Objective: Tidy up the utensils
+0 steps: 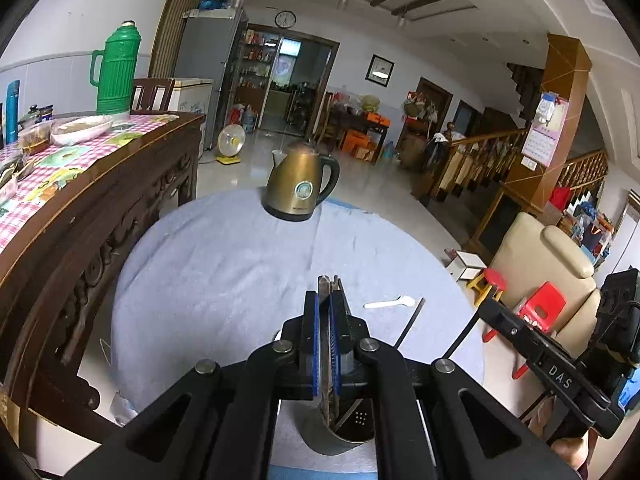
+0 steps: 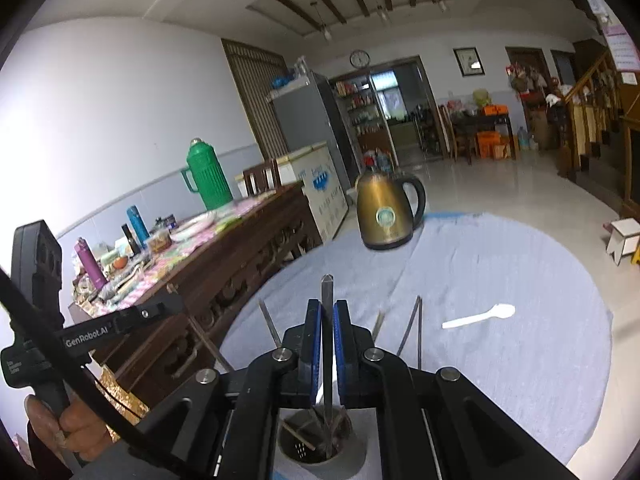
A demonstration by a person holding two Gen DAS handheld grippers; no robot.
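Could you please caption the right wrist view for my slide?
Right gripper shut on a utensil above the metal holder; white spoon lies on the table.

Cloth (image 1: 224, 264) mostly bare; kettle (image 1: 300, 184) at far edge, spoon (image 1: 390, 303) right.

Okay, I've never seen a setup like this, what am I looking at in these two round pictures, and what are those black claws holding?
No robot here: a person holds a handheld two-finger gripper in each hand, and a fisheye camera on each looks forward along its fingers. One picture comes from the left gripper, the other from the right gripper. Each is shut on a thin metal utensil handle: left, right. Both handles run down into a metal utensil holder standing on a round table under a pale blue cloth. Also on the cloth are a brass-coloured electric kettle and a white plastic spoon. In the right view, the person's hand grips the left tool.
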